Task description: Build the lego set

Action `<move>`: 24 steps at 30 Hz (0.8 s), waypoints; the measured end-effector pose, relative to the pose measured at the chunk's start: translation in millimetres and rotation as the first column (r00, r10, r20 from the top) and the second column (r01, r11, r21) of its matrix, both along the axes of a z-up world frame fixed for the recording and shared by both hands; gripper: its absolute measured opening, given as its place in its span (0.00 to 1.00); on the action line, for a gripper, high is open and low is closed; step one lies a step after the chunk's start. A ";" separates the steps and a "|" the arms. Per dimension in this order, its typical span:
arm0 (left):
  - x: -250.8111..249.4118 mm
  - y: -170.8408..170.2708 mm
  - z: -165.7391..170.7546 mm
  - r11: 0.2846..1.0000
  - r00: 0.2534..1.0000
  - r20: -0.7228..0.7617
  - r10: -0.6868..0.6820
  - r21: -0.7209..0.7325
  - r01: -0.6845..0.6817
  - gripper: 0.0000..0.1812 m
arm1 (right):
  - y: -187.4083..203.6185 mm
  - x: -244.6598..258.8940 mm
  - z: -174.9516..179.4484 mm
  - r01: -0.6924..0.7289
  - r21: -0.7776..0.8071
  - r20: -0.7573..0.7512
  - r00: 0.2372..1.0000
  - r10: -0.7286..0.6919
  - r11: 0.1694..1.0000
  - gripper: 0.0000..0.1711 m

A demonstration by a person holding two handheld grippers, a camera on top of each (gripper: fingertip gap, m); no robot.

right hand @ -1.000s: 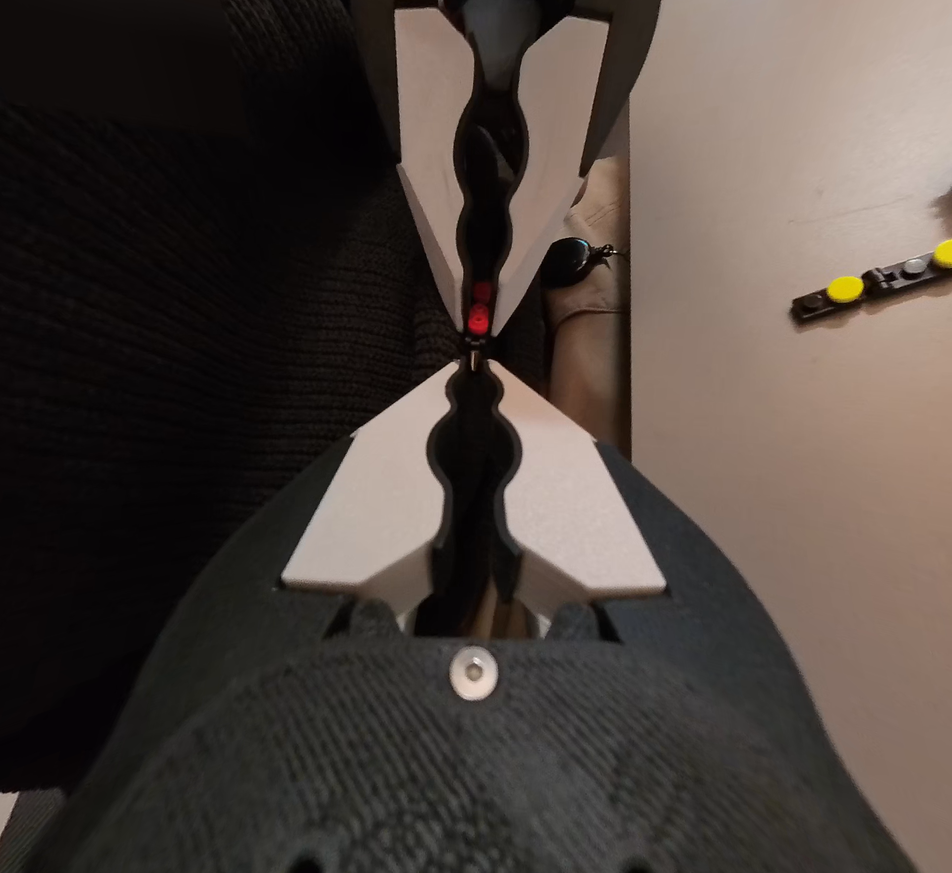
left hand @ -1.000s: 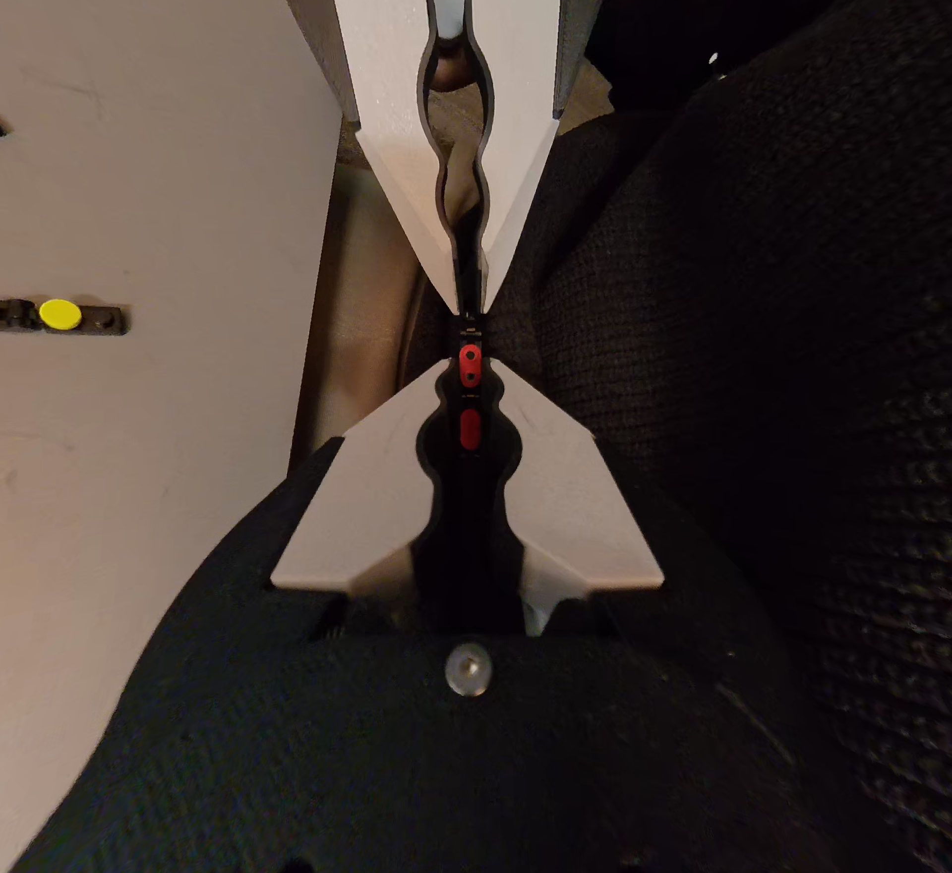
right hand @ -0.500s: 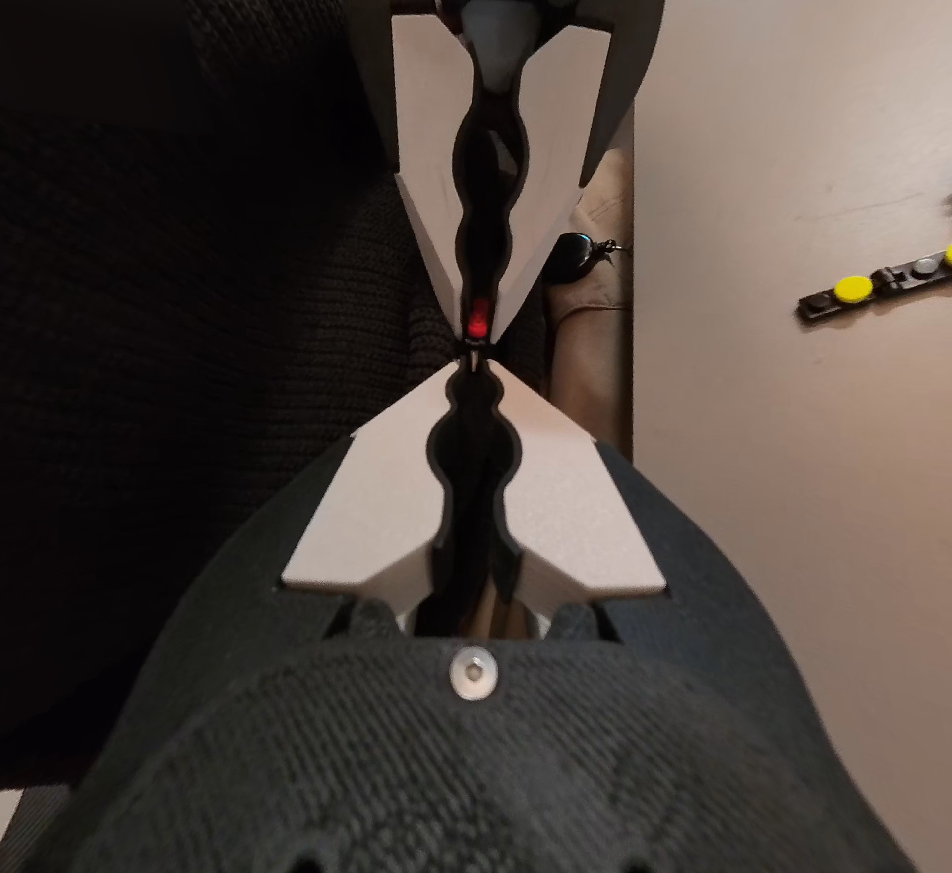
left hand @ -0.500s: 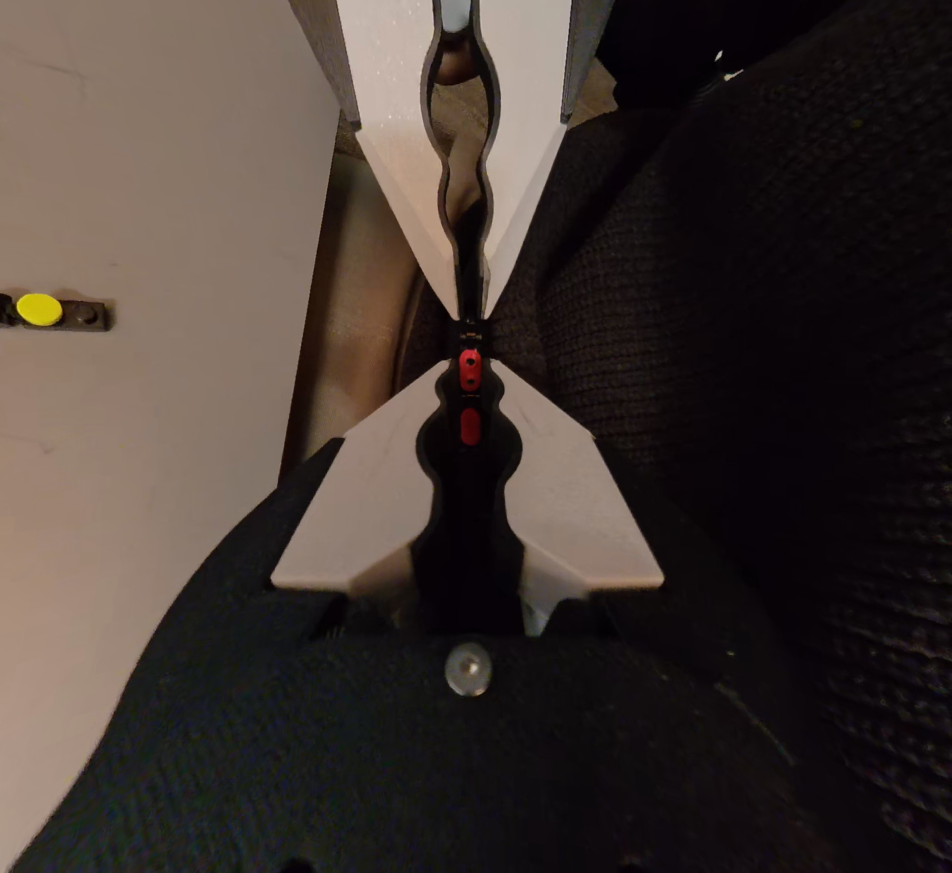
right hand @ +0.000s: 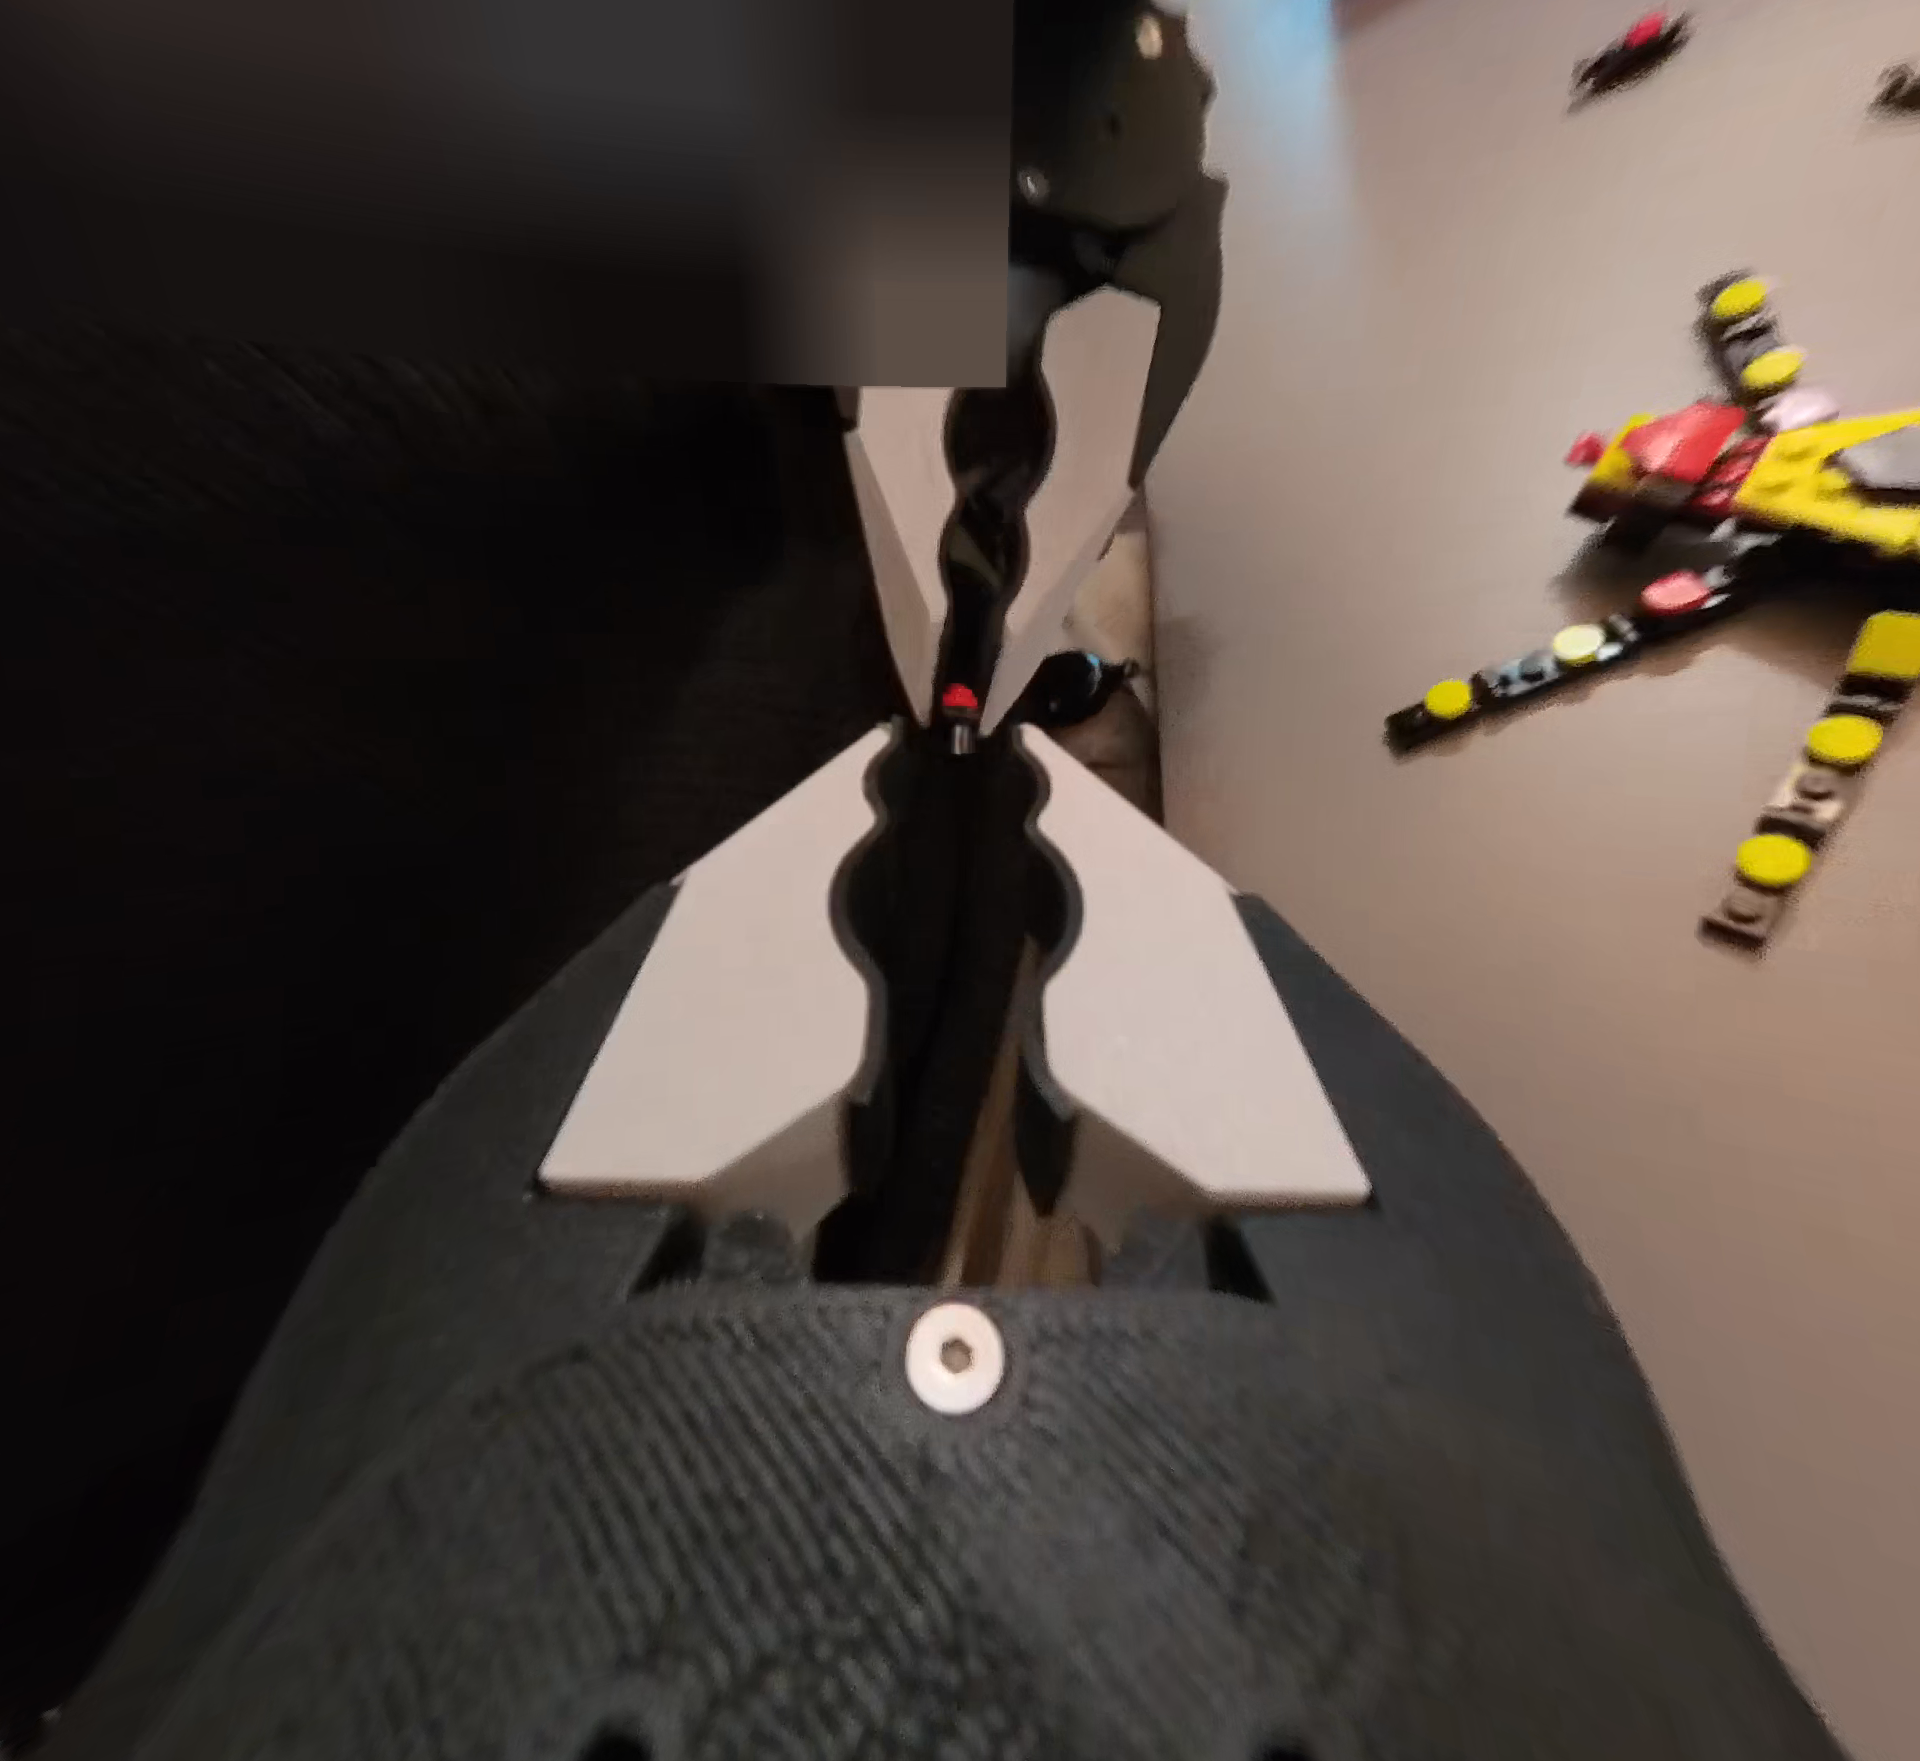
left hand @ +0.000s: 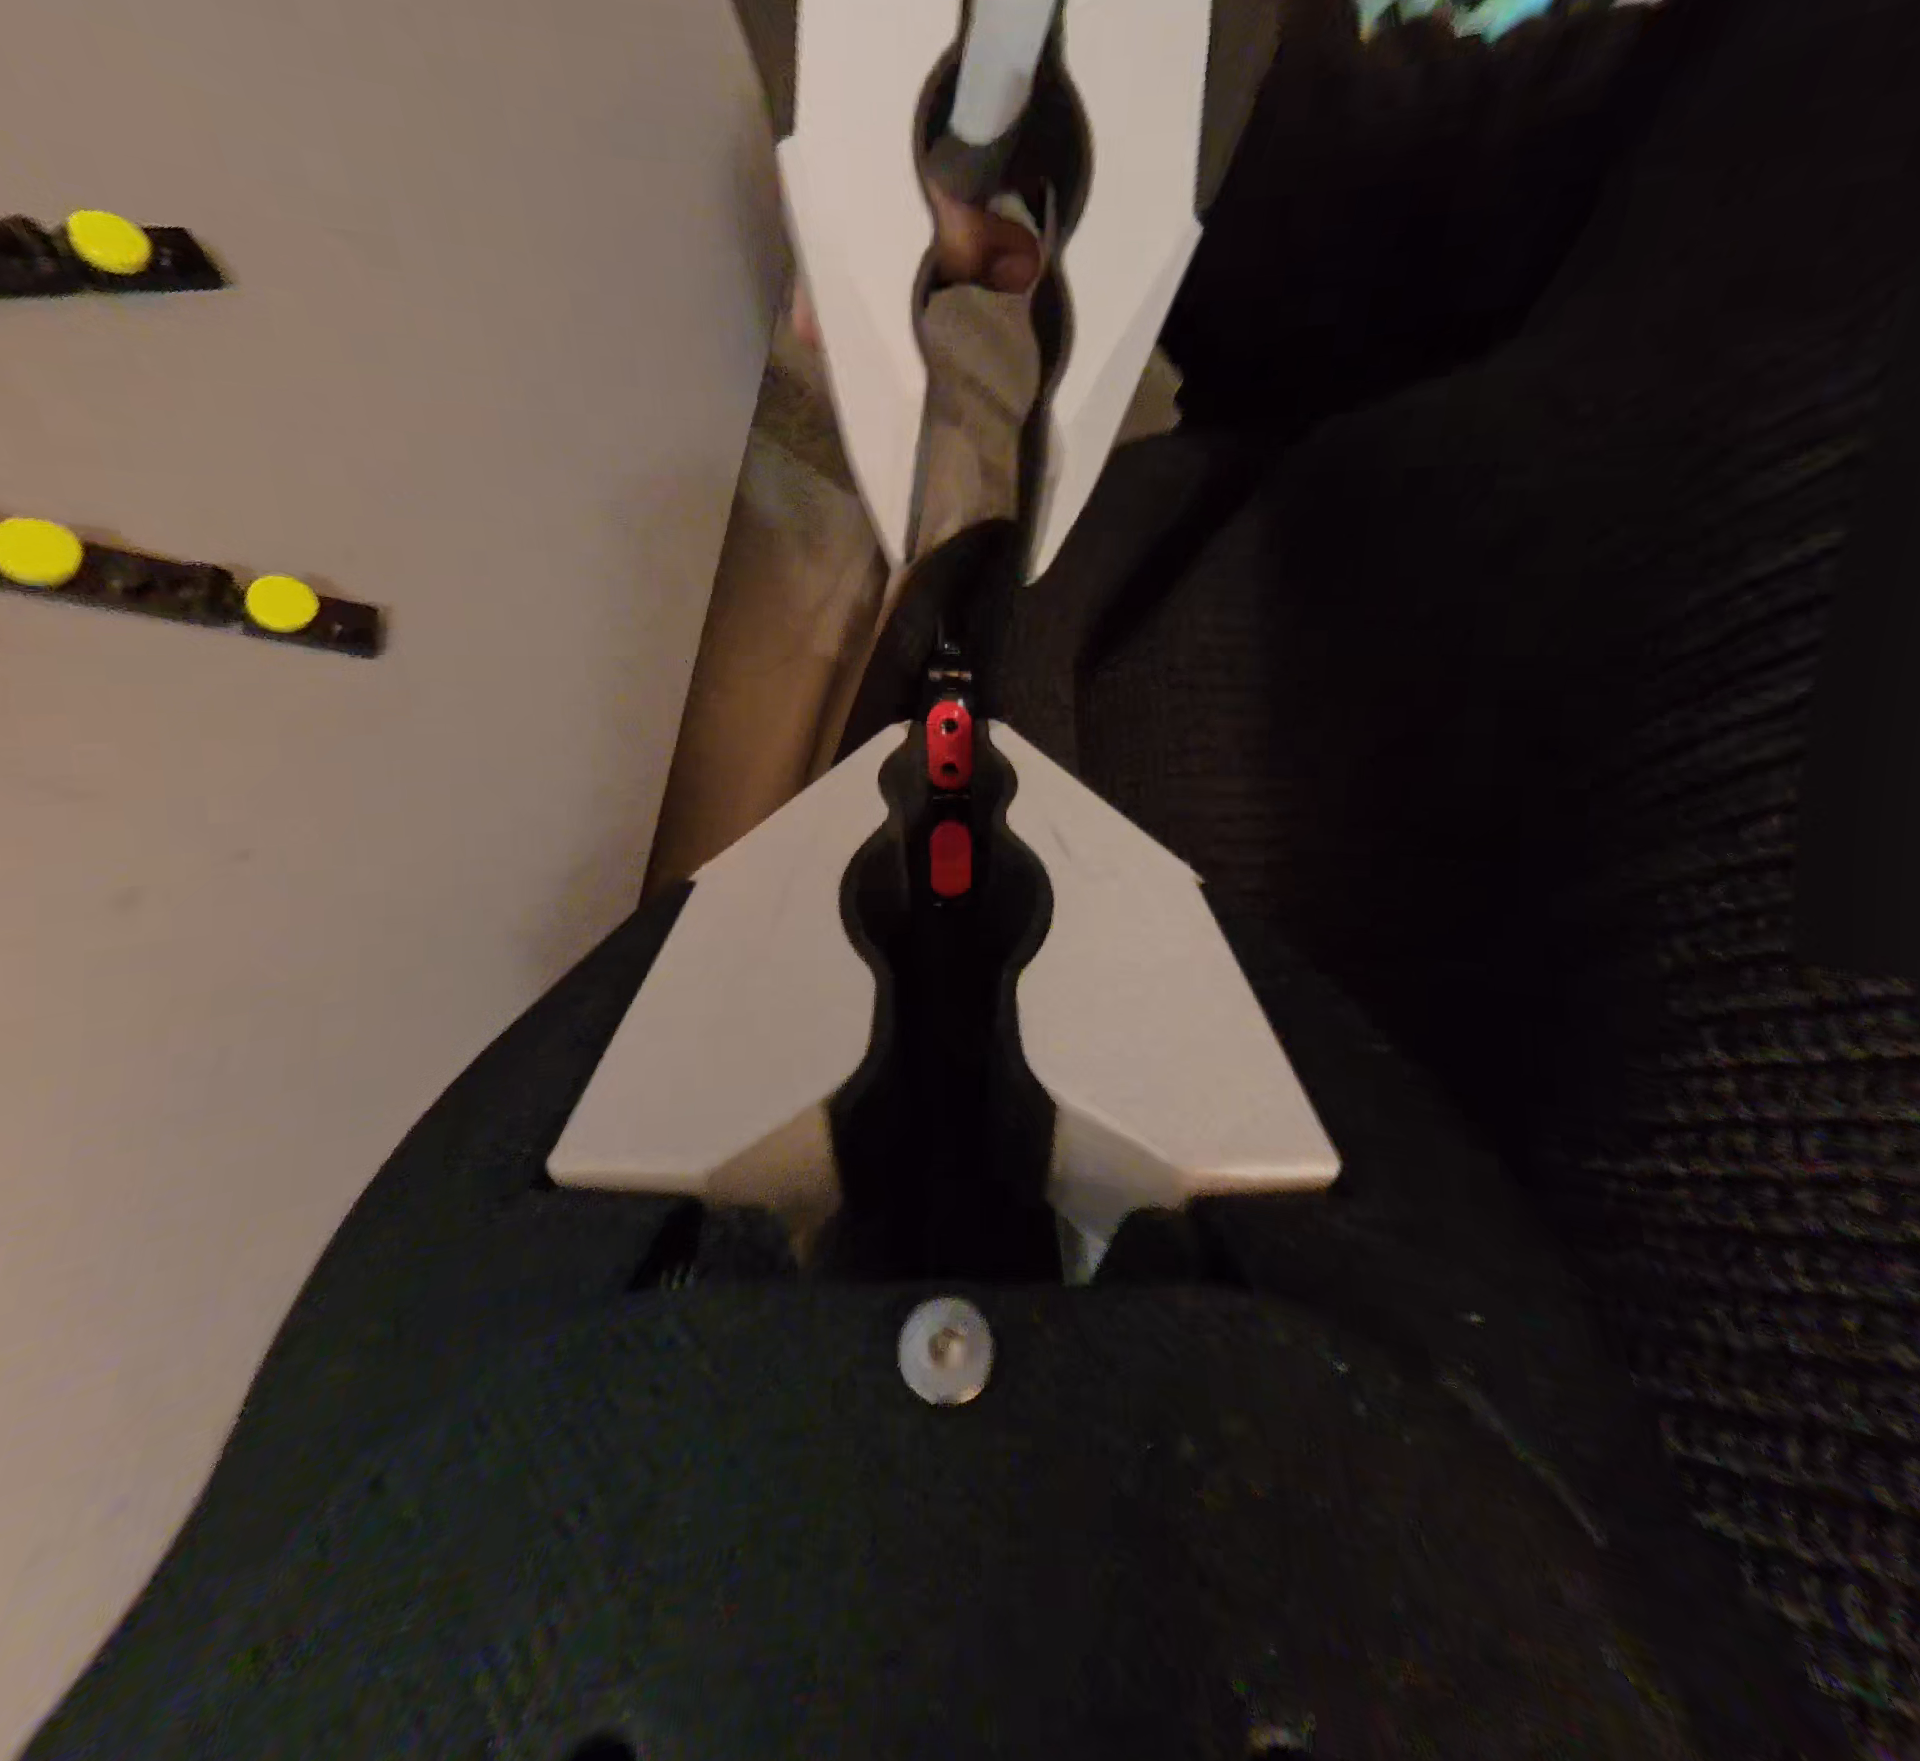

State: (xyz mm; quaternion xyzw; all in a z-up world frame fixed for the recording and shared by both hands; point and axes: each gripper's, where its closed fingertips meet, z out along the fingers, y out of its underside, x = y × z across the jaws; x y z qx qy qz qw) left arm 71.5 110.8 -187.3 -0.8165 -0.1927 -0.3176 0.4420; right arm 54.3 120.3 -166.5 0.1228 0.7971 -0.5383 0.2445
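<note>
Gripping a small black-and-red lego piece [left hand: 949, 755], our left tool [left hand: 948, 743] is clamping it at the fingertips. Beyond it, our right tool [left hand: 966, 568] is standing slightly parted and clear of the piece. Farther off, we are seeing the yellow-and-red lego model [right hand: 1766, 475] and black strips with yellow studs [right hand: 1538, 672] lying on the counter [right hand: 1455, 984].

beige tabletop [left hand: 364, 880] | dark knit fabric [left hand: 1558, 776] beside | dim light
</note>
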 end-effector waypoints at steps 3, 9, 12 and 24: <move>-9.6 -1.0 11.1 0.995 0.986 0.159 0.050 0.075 -0.063 0.02 | 0.7 -2.6 6.7 0.010 -0.034 -0.094 0.995 -0.013 0.999 0.13; -12.8 -1.0 22.8 0.985 0.943 0.331 0.047 0.144 -0.100 0.02 | -6.1 -5.7 12.7 0.039 -0.021 -0.488 0.872 -0.044 0.999 0.10; -6.2 -0.2 21.9 0.988 0.935 0.354 0.015 0.140 -0.069 0.02 | -8.3 -2.4 7.1 0.024 0.018 -0.629 0.777 -0.008 1.000 0.10; -7.1 2.7 17.3 0.989 0.956 0.290 0.035 0.126 -0.075 0.05 | -8.3 -0.1 -9.7 0.028 0.119 -0.638 0.768 0.055 0.992 0.02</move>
